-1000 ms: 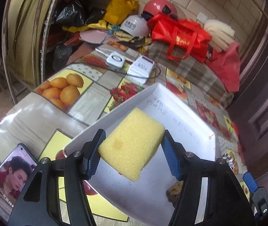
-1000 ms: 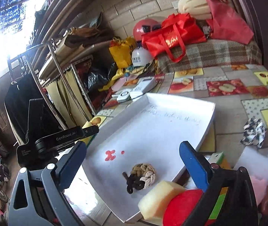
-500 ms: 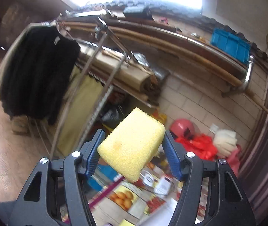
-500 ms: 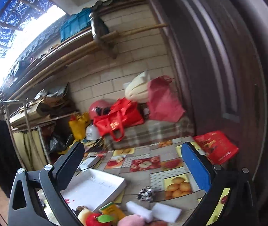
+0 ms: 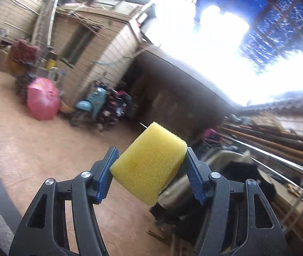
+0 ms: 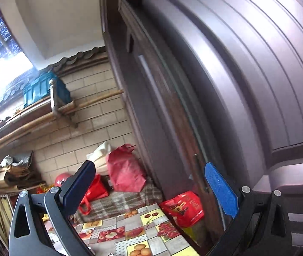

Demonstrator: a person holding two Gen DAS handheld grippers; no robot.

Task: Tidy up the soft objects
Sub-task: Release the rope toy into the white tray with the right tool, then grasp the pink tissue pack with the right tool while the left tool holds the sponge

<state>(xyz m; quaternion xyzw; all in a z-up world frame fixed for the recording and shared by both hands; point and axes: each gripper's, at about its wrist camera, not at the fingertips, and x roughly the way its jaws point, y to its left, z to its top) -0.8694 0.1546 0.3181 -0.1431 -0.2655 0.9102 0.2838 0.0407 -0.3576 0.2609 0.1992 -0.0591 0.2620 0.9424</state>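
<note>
A yellow sponge (image 5: 151,162) is clamped between the blue pads of my left gripper (image 5: 150,166), which is shut on it and points out over a tiled courtyard floor, away from the table. My right gripper (image 6: 149,179) is open with nothing between its fingers. It is tilted up toward a dark door (image 6: 226,85) and the brick wall at the table's far end. Only the far strip of the fruit-patterned table (image 6: 134,234) shows below it. The white tray and the other soft objects are out of view.
Red bags (image 6: 126,170), a red packet (image 6: 183,209) and a plaid cloth (image 6: 119,200) sit at the table's far end. A metal rack with dark clothing (image 5: 247,181) stands right of the sponge. Scooters (image 5: 100,106) and a pink umbrella (image 5: 41,101) stand across the courtyard.
My left gripper swung up and away from the white tray toward the courtyard, rolling as it went, still holding the sponge. My right gripper rose and tilted up from the tray toward the door.
</note>
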